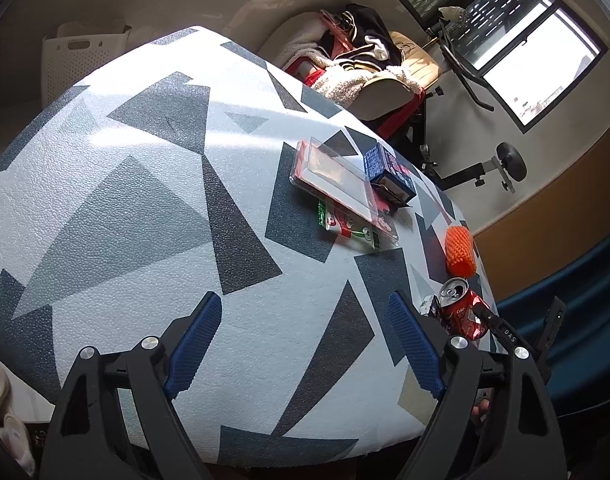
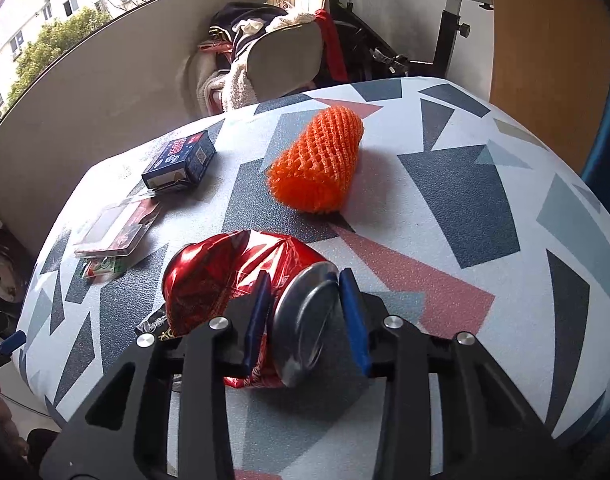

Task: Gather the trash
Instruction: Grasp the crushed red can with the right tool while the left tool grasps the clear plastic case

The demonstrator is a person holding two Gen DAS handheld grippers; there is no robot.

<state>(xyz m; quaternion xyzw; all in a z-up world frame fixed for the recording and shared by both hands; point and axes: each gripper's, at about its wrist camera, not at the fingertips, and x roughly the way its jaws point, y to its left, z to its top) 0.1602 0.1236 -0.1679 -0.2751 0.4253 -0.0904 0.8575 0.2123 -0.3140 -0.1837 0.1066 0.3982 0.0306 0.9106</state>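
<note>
1. The right tongs (image 2: 305, 312) have their blue ribbed pads closed against the silver bottom end of a crushed red can (image 2: 241, 276); its thin metal is buckled and creased, glossy where the light hits.
2. The left tongs (image 1: 301, 344) stand wide apart with nothing between the blue textured pads (image 1: 193, 344), hovering over bare patterned cloth.
3. From the left wrist view the can (image 1: 463, 308) lies to the right of the left tongs, near the surface's edge, with the right tongs' black tips on it.
4. Beyond the can sits an orange foam net sleeve (image 2: 319, 160), a soft open-mesh tube lying on its side, near the can but apart from it.
5. Left of the can in the right wrist view: a dark blue cardboard box (image 2: 181, 162), then a flat clear plastic blister pack (image 2: 117, 228) lying over a green and red wrapper (image 2: 103, 268).
6. A crinkled bit of foil wrapper (image 2: 157, 322) pokes out just beside the can at its left.
7. The surface (image 2: 485, 216) is covered in a pebbly cloth of white, grey, dark blue and pinkish triangles.
8. Behind the can's side of the surface, a chair (image 2: 285, 60) is piled with clothes and a fleecy blanket, an exercise bike (image 2: 445, 40) stands next to it, and a window (image 1: 525, 56) brightens the plain wall.
</note>
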